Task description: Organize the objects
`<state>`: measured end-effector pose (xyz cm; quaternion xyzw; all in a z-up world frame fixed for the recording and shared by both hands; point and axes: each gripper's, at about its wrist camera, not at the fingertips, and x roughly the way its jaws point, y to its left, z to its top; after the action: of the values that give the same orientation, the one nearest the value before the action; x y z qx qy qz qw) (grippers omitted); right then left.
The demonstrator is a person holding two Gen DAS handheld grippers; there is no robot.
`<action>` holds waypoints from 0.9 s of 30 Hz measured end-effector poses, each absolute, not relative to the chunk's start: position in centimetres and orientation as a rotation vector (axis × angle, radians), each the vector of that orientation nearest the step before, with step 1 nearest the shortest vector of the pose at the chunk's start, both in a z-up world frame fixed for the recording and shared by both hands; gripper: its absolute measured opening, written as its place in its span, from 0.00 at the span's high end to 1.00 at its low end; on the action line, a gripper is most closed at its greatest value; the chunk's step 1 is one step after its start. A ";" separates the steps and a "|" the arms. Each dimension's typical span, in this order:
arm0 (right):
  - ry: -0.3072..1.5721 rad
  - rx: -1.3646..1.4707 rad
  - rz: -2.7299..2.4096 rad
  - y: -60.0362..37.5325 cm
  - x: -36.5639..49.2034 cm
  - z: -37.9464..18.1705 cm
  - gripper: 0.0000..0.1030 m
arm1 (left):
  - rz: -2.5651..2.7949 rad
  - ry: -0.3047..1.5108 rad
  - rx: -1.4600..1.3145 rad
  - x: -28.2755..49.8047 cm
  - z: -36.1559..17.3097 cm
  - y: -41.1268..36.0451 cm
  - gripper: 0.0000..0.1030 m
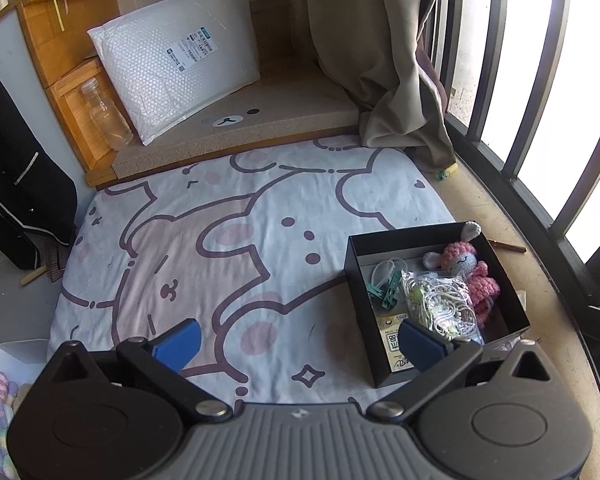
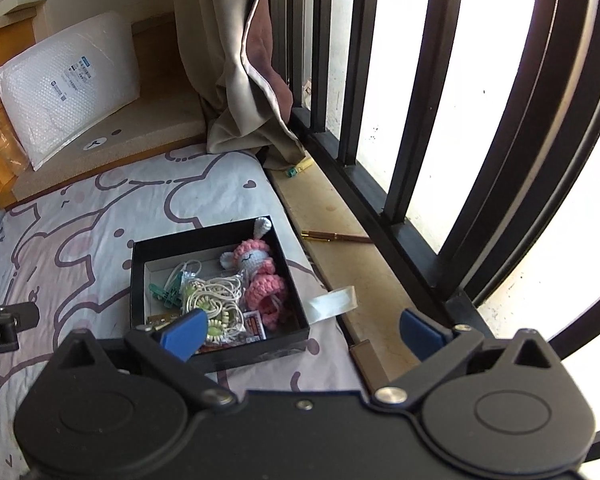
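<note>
Black box [image 2: 220, 344], lidless, on cartoon-print bedsheet [image 1: 220, 240] near the window ledge [image 2: 340, 240]. Contents, left to right: green clothes pegs [image 2: 166, 294]; bagged white cord [image 2: 216, 300]; pink crochet doll [image 2: 256, 272]. Pen [image 2: 336, 237] on the ledge. Left gripper [image 1: 300, 340] and right gripper [image 2: 304, 330]: both spread wide, nothing between the fingers.
</note>
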<state>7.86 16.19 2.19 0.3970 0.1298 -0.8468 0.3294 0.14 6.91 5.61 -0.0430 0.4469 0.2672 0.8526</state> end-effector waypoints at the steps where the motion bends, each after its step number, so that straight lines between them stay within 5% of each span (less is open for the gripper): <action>1: 0.342 1.038 -2.215 16.2 7.8 2.2 0.00 | 0.561 0.941 -0.091 0.2 5.6 6.9 0.00; 27: 0.358 1.035 -2.190 15.6 8.1 2.0 0.00 | 0.547 0.939 -0.103 0.4 5.4 6.9 0.00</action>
<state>8.08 15.59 1.99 0.3977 0.1376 -0.8412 0.3396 0.38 6.93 5.39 -0.0489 0.4467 0.2601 0.8546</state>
